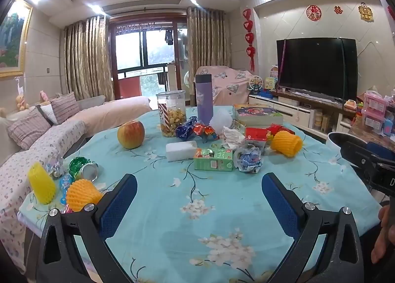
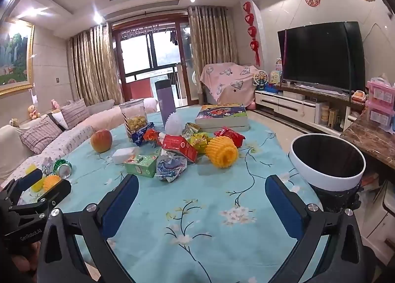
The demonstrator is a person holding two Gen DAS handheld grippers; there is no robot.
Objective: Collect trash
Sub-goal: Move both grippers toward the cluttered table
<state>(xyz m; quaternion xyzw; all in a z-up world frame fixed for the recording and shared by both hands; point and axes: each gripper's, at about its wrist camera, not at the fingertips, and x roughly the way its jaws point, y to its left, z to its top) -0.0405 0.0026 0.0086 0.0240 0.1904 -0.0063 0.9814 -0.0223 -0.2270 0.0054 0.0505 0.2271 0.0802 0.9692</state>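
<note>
Trash lies in the middle of the teal flowered tablecloth (image 1: 197, 221): a green carton (image 1: 213, 159) (image 2: 140, 165), crumpled blue-white paper (image 1: 248, 159) (image 2: 170, 166), an orange foam net (image 1: 286, 143) (image 2: 222, 152), a red carton (image 2: 180, 147) and a white foam block (image 1: 181, 150). A crushed green can (image 1: 84, 168), a yellow net (image 1: 40, 185) and another orange net (image 1: 82, 194) sit at the left edge. A white bin (image 2: 325, 159) stands at the table's right edge. My left gripper (image 1: 200, 181) and right gripper (image 2: 202, 181) hover open over bare cloth, short of the trash.
An apple (image 1: 130, 134), a snack jar (image 1: 171, 113), a purple flask (image 1: 204, 97) and stacked books (image 2: 222, 115) stand behind the trash. A sofa (image 1: 37, 139) runs along the left. A TV cabinet (image 2: 291, 107) and a marble counter (image 2: 370, 139) are on the right.
</note>
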